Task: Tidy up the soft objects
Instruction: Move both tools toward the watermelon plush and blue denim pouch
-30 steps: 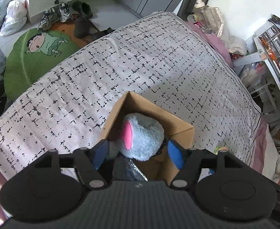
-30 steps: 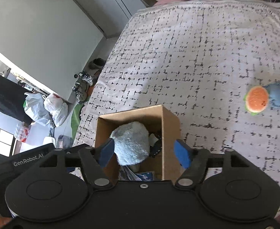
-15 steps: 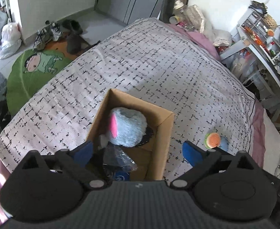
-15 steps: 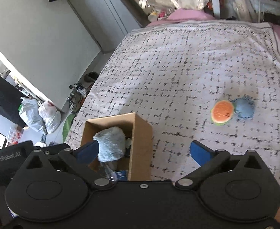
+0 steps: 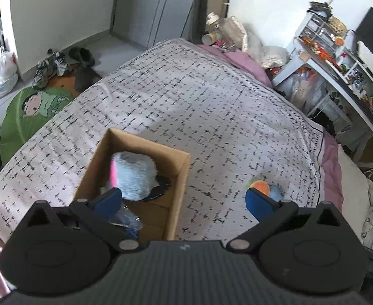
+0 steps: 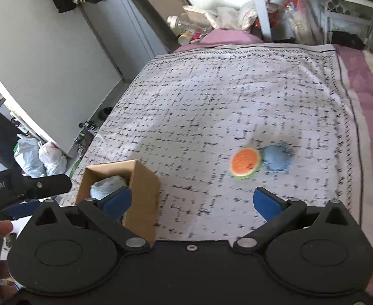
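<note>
An open cardboard box (image 5: 181,175) stands on the bed and holds a fluffy grey-blue plush with a pink patch (image 5: 133,175). The box (image 6: 143,193) and the plush (image 6: 107,185) also show in the right wrist view. An orange and green round plush (image 6: 246,162) lies on the bedspread, touching a blue plush (image 6: 277,160); both show small in the left wrist view, the orange one (image 5: 260,185) beside my right fingertip. My left gripper (image 5: 183,200) is open and empty above the box's near edge. My right gripper (image 6: 191,200) is open and empty, above the bedspread between box and plushes.
The bed has a white bedspread with black marks (image 5: 211,106) over a pink sheet (image 6: 369,96). A green cartoon floor mat (image 5: 31,111), shoes and plastic bags (image 5: 1,73) lie on the floor at left. A cluttered white shelf (image 5: 338,58) stands at right.
Both grippers have opened wide and pulled back and up from the box, leaving the grey-blue plush inside it. The orange and blue plushes have come closer to centre in the right wrist view.
</note>
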A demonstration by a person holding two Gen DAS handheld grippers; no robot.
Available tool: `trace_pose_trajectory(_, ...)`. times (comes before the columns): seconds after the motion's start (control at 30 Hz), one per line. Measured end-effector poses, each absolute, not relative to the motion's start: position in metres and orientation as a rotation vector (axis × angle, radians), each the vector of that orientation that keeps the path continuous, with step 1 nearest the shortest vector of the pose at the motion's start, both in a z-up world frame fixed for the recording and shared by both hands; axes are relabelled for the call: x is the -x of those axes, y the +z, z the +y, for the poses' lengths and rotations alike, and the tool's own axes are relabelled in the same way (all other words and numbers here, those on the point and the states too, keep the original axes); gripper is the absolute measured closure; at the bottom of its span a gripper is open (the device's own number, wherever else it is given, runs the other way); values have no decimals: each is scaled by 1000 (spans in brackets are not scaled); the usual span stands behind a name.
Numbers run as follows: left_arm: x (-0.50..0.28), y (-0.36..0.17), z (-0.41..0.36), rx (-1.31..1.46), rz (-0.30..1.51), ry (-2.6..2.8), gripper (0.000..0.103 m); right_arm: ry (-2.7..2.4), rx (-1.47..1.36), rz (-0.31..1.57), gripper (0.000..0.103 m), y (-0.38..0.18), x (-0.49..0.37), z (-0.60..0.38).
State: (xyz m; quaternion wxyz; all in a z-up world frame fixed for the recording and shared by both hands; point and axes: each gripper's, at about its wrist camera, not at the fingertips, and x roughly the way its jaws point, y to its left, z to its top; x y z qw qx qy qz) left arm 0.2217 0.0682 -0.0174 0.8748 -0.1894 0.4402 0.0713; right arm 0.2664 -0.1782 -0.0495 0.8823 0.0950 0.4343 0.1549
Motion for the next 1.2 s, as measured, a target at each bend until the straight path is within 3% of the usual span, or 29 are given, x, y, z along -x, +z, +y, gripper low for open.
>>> trace_pose_trajectory(1.0,-276,-56,-46,224,941,146,1,181,-405,894,1,-105,-313,-290)
trace_pose_trajectory(1.2,-293,-69,-62,183,938,94,3,147,-546,925,11,-136,-326,-302)
